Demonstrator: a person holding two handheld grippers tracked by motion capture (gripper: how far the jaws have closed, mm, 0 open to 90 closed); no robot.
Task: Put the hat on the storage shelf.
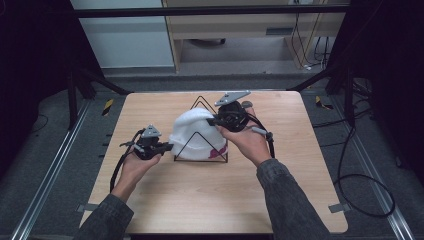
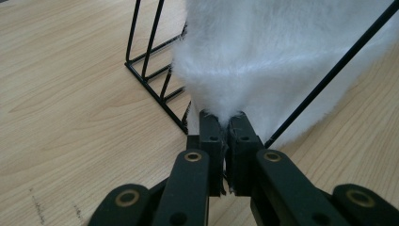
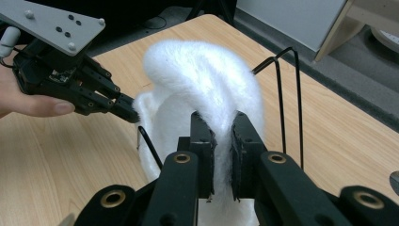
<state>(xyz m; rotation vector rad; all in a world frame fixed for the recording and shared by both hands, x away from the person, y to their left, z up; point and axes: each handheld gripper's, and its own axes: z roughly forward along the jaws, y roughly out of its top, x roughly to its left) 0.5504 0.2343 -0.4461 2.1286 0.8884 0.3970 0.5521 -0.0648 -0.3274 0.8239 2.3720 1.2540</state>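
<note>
A white fluffy hat (image 1: pixel 196 131) is draped over a black wire rack (image 1: pixel 200 102) at the middle of the wooden table (image 1: pixel 200 200). My left gripper (image 1: pixel 169 146) is at the hat's left edge, shut on a pinch of the fur (image 2: pixel 225 117). My right gripper (image 1: pixel 210 121) holds the upper right side, its jaws closed on a fold of the hat (image 3: pixel 220 120). In the right gripper view the hat (image 3: pixel 197 70) arches over the rack (image 3: pixel 289 94), with the left gripper (image 3: pixel 131 113) at its far side. A pink mark (image 1: pixel 217 152) shows on the brim.
The rack's wire base (image 2: pixel 150 70) rests on the table beside the hat (image 2: pixel 282 47). Bare wood lies in front of both hands. Black cables (image 1: pixel 360 180) loop on the floor at the right. Metal rails (image 1: pixel 45 185) run along both sides.
</note>
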